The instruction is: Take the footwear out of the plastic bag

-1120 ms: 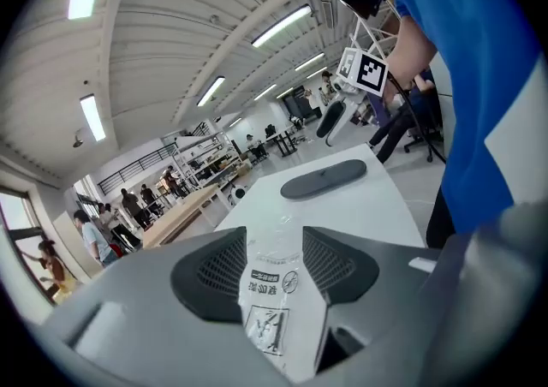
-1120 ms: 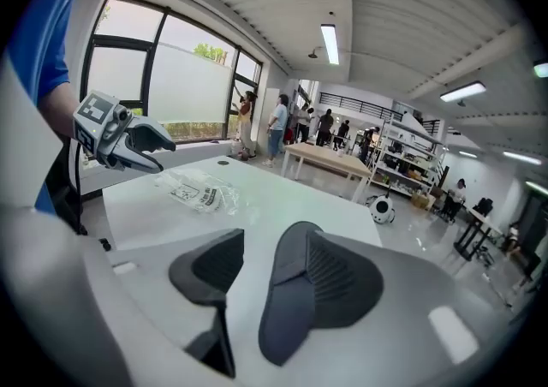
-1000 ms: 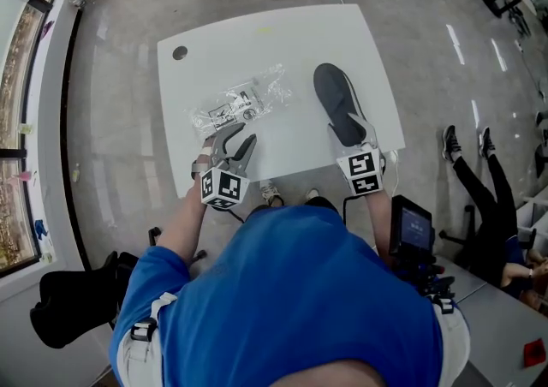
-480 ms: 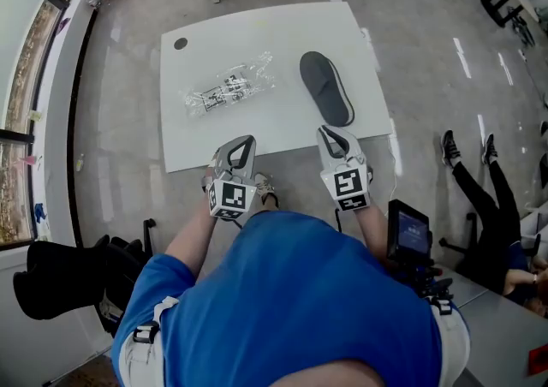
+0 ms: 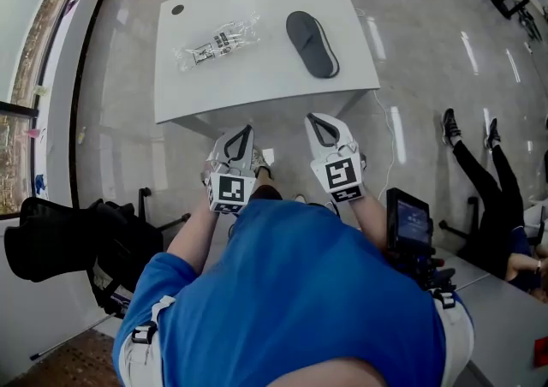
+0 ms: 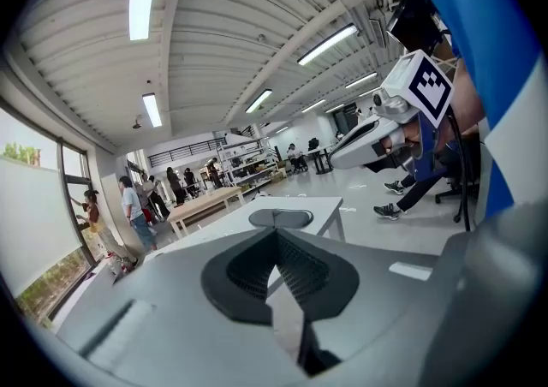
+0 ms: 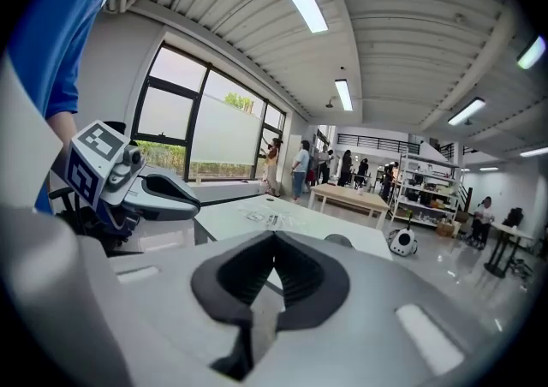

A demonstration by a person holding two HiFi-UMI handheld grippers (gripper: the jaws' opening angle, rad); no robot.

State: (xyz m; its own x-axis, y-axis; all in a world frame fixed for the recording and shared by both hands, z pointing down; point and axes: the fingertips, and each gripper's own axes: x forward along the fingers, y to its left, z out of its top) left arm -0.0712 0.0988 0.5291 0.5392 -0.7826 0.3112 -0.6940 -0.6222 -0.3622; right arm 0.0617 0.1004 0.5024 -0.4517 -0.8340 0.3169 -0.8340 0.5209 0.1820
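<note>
A dark grey shoe lies bare on the right part of the white table. The crumpled clear plastic bag with printed labels lies apart from it on the left part. Both grippers hang off the table's near edge, above the floor. My left gripper is shut with nothing in it, and my right gripper is shut and empty too. In the left gripper view the shoe shows beyond the closed jaws. The right gripper view shows the bag past its closed jaws.
A black bag on a chair stands at the left. A black device with a screen is at my right side. A person's legs stretch over the floor at the right. A round hole marks the table's far left corner.
Both grippers have pulled back from the table toward me and shut. The right one has left the shoe and the left one the bag. The table now sits farther away.
</note>
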